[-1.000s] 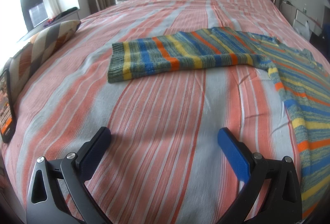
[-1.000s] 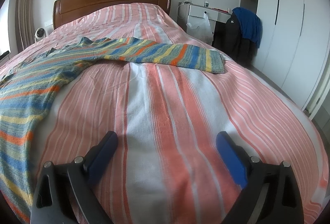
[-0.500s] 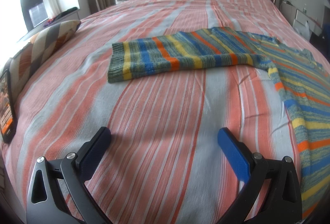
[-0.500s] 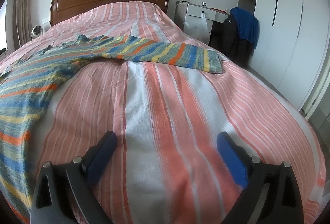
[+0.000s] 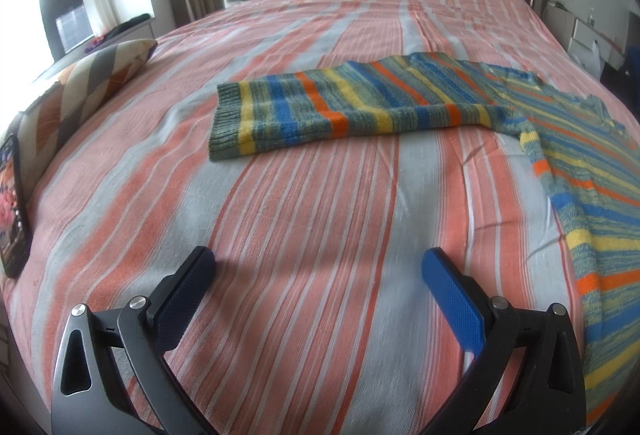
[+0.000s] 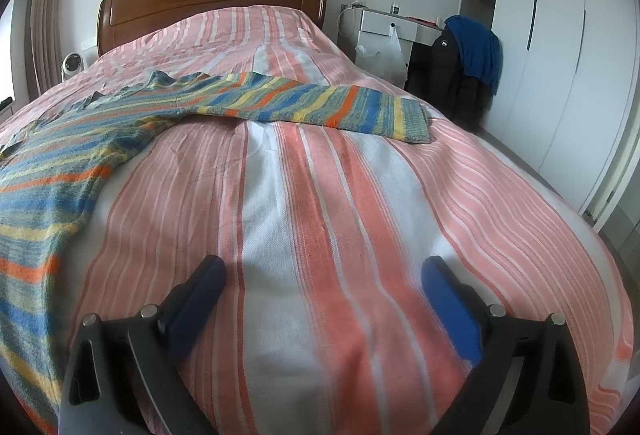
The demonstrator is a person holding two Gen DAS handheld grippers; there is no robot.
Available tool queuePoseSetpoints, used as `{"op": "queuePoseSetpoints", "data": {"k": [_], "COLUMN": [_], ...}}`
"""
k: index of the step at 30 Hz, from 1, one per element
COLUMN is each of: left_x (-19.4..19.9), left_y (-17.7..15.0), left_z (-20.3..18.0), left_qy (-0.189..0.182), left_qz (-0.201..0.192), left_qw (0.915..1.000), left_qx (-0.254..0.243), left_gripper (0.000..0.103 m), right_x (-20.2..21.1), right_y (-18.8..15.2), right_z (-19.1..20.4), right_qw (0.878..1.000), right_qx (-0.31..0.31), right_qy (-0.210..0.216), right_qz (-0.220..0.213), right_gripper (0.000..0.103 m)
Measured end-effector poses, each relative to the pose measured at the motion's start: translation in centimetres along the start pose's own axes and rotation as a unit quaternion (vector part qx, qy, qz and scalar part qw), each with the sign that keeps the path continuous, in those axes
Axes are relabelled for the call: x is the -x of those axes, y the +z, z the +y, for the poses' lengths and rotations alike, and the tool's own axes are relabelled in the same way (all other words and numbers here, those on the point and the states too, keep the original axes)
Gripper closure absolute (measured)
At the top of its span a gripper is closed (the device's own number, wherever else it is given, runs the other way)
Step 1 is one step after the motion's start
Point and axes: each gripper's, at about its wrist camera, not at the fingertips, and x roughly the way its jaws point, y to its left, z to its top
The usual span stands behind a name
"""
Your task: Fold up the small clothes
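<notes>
Sweater: a striped knit sweater in blue, yellow, orange and grey-green is spread flat on the bed, its body lying across the middle of the bed and running toward the foot edge.
Left sleeve: the sleeve is stretched straight out toward the left edge of the bed, ending in a ribbed cuff.
Right sleeve: the other sleeve is laid out toward the right edge, with its cuff lying close to that edge.
Left hand-held gripper: the left hand-held gripper is held over bare bedspread near the foot of the bed, jaws wide apart, nothing between them, well short of the sleeve.
Right hand-held gripper: the right hand-held gripper is likewise spread wide and empty, apart from the knit.
Handling: the knit is judged soft, limp and fairly light, with some stretch; it is expected to sag and drape when lifted, and to drag on the woven bedspread rather than slide.
Grip points: the ribbed cuffs are judged the firmest places to be pinched, since the edge there is thick and flat.
Risk: a loosely pinched single layer may be pulled out of shape, or bedspread may be caught with it.
</notes>
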Motion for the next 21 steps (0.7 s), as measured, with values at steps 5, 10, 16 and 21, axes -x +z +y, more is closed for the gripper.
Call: {"op": "queuePoseSetpoints", "data": {"k": [5, 10, 16, 21], "left_x": [0.0, 0.0, 0.0, 0.0], "left_y": [0.0, 0.0, -0.1, -0.1], "left_z": [0.0, 0.0, 0.0, 0.0], "left_qy": [0.0, 0.0, 0.001, 0.001], "left_qz": [0.0, -0.001, -0.001, -0.002], "left_qw": [1.0, 1.0, 1.0, 1.0], "left_qx": [0.0, 0.0, -0.001, -0.001], "left_gripper": [0.0, 0.0, 0.0, 0.0], "right_x": [0.1, 0.3, 0.7, 0.5], "right_y": [-0.1, 0.1, 3.2, 8.6], "right_z": [0.0, -0.1, -2.2, -11.1], "right_qw": [1.0, 1.0, 0.989, 0.965], "right_qx": [-0.001, 0.001, -0.018, -0.161], "right_qy": [0.0, 0.007, 0.115, 0.196], "right_qz": [0.0, 0.011, 0.093, 0.064], "right_gripper": [0.006, 0.005, 0.005, 0.006]}}
